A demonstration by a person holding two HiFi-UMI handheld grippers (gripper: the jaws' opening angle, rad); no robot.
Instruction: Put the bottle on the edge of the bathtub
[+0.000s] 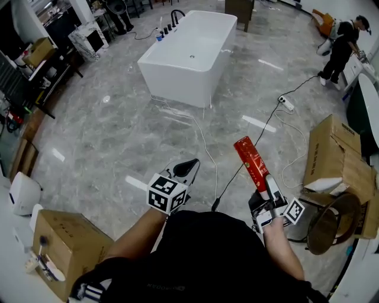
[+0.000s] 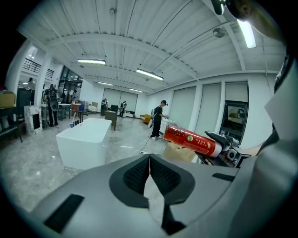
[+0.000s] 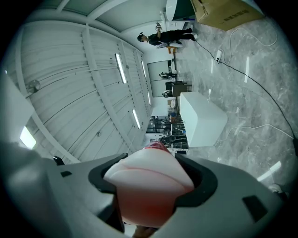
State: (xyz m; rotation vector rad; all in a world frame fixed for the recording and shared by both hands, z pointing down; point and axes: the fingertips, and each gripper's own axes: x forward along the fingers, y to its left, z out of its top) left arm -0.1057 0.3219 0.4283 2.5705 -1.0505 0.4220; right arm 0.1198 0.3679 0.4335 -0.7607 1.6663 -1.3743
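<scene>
A red bottle [image 1: 251, 162] with a white cap end sticks up and to the left from my right gripper [image 1: 267, 188], which is shut on its lower part. The right gripper view is filled by the bottle's pale base [image 3: 148, 186] between the jaws. My left gripper [image 1: 186, 168] is shut and holds nothing; its pads [image 2: 149, 175] meet. From the left gripper view the bottle [image 2: 193, 140] shows at right. The white bathtub [image 1: 189, 56] stands far ahead on the grey marble floor, with small bottles and a black faucet [image 1: 176, 15] at its far end.
Cardboard boxes stand at right [image 1: 334, 157] and lower left [image 1: 68, 248]. A round wooden stool [image 1: 328, 223] is close by my right gripper. A black cable and white power strip [image 1: 286, 104] run across the floor. A person in black [image 1: 342, 50] bends over at the far right.
</scene>
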